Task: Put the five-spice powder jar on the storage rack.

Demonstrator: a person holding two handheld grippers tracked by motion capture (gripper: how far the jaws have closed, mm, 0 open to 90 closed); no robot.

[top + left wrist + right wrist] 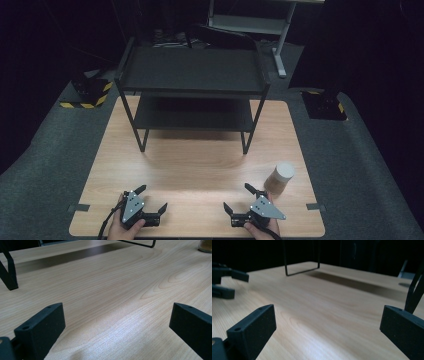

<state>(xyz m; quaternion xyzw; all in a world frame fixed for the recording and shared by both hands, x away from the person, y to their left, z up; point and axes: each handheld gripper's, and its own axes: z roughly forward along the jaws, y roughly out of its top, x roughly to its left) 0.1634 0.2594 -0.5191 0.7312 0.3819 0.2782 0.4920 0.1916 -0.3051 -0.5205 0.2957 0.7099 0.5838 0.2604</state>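
both grippers' jaws spread wide, empty: left gripper [151, 198], right gripper [239, 197], on table [200, 160].

Black shelf rack [192, 95], jar [279, 179], left gripper [151, 198] and right gripper [239, 198] spread

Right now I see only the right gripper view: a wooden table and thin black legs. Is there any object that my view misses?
Observer: Yes. A jar with a pale lid stands upright on the table, to the right of the right gripper, not touching it.
Operator: What is inside?
Observer: Something brownish; I cannot tell what.
Operator: What do the legs belong to?
Observer: A black two-tier rack on the table's far half.
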